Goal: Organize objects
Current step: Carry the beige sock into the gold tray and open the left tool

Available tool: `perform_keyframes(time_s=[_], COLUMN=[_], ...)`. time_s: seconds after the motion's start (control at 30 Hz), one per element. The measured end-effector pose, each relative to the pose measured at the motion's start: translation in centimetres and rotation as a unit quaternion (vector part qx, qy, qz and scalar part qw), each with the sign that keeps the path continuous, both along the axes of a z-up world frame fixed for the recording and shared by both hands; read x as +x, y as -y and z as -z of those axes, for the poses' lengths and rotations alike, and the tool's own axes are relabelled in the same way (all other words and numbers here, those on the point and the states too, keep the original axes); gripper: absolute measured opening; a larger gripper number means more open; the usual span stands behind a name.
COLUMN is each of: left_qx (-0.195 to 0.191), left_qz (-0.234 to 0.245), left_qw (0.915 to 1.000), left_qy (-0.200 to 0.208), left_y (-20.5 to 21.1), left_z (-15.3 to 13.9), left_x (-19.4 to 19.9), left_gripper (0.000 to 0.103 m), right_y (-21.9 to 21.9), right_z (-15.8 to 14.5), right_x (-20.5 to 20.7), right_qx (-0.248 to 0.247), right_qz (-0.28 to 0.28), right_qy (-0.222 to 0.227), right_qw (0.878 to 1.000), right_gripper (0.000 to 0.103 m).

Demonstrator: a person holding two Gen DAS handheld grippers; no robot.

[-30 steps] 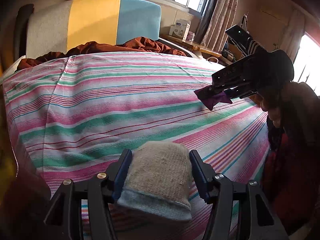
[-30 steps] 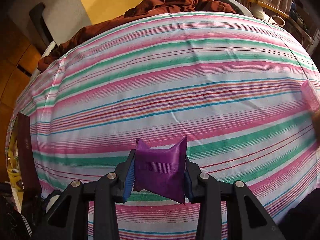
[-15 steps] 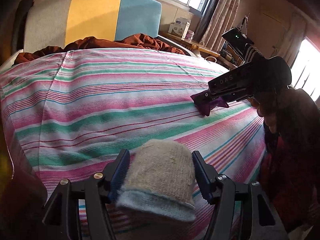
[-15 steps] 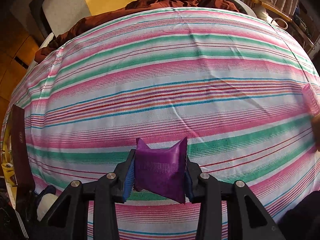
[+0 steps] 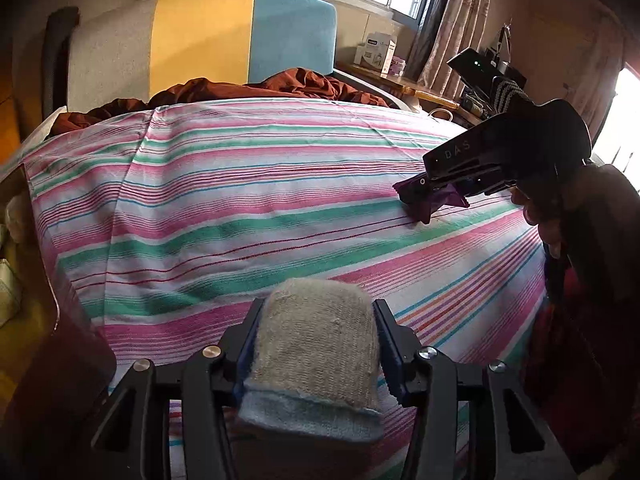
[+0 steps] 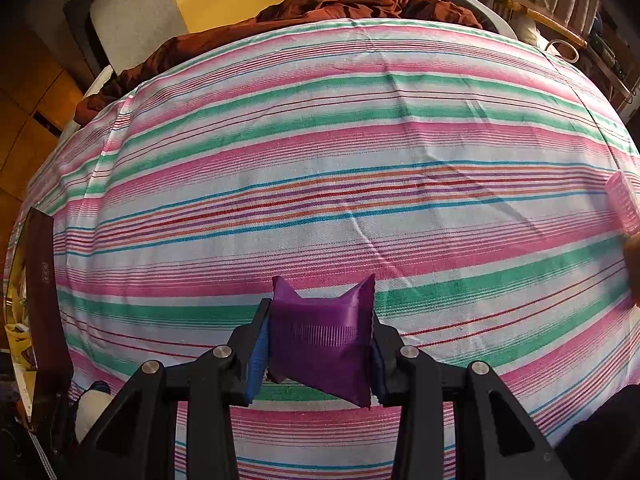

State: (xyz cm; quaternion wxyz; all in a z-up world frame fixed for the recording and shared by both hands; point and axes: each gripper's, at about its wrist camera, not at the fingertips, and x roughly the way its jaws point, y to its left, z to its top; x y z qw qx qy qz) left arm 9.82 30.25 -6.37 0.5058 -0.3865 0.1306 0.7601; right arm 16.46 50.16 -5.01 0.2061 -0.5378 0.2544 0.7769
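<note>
Beige sock roll (image 5: 316, 344): a rolled knit bundle with a pale blue cuff, sitting between the jaws of the left gripper (image 5: 318, 340) above the near edge of the bed.
Left gripper jaws: closing at this moment, the blue pads now against both sides of the roll; a second ago there was a visible gap on each side.
Purple pouch (image 6: 323, 340): a small shiny purple cushion with two pointed corners upward, clamped between the jaws of the right gripper (image 6: 320, 344).
Right gripper jaws: pinched firmly on the pouch, same grip as a second ago.
Pouch position: in the left wrist view the pouch (image 5: 430, 200) hangs from the right gripper (image 5: 424, 196) with its lower corner at or touching the striped bedsheet (image 5: 248, 200); a second ago it was held clear above the sheet.
Person's hand (image 5: 540, 216): wrapped around the right gripper's handle at the right side of the bed.
Bedsheet: pink, green and white stripes, spread flat over the bed.
Brown blanket (image 5: 280, 88): crumpled at the far end of the bed, against the grey, yellow and blue headboard (image 5: 200, 40).
Pink ribbed cylinder (image 6: 624, 208): at the right edge of the right wrist view, on the sheet, unchanged in place.
</note>
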Motion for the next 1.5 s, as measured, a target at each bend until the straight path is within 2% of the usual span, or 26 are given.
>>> perform_keyframes(time_s=[0.33, 0.57, 0.87, 1.07, 1.2, 1.37, 1.5], left_qx=[-0.012, 0.001, 0.017, 0.038, 0.057, 0.072, 0.086], left_qz=[-0.029, -0.044, -0.081, -0.129, -0.193, -0.292, -0.339], left_qw=[0.9992, 0.9983, 0.9958, 0.9907, 0.9795, 0.9511, 0.9296], left_qy=[-0.023, -0.039, -0.039, -0.024, 0.010, 0.072, 0.117], left_y=[1.4, 2.5, 5.2, 8.9, 13.3, 19.3, 22.8], left_z=[-1.5, -3.4, -5.4, -7.0, -7.8, -7.0, -5.9], left_x=[0.1, -0.2, -1.6, -4.0, -7.6, -12.8, -15.1], left_gripper=[0.052, 0.052, 0.052, 0.052, 0.052, 0.052, 0.052], right_y=[0.2, 1.2, 1.5, 2.3, 2.7, 2.8, 2.7], right_z=[-0.8, -0.5, -0.9, -0.8, -0.7, -0.5, -0.5], right_x=[0.8, -1.2, -1.2, -1.6, -1.8, -2.2, -2.2], right_qx=[-0.004, 0.000, 0.005, 0.016, 0.024, 0.027, 0.029], right_qz=[-0.019, -0.018, -0.023, -0.039, -0.045, -0.044, -0.043], right_qy=[-0.016, -0.016, -0.017, -0.005, -0.002, -0.002, -0.001], right_qw=[1.000, 1.000, 1.000, 0.999, 0.999, 0.999, 0.999], right_gripper=[0.041, 0.041, 0.041, 0.041, 0.041, 0.041, 0.041])
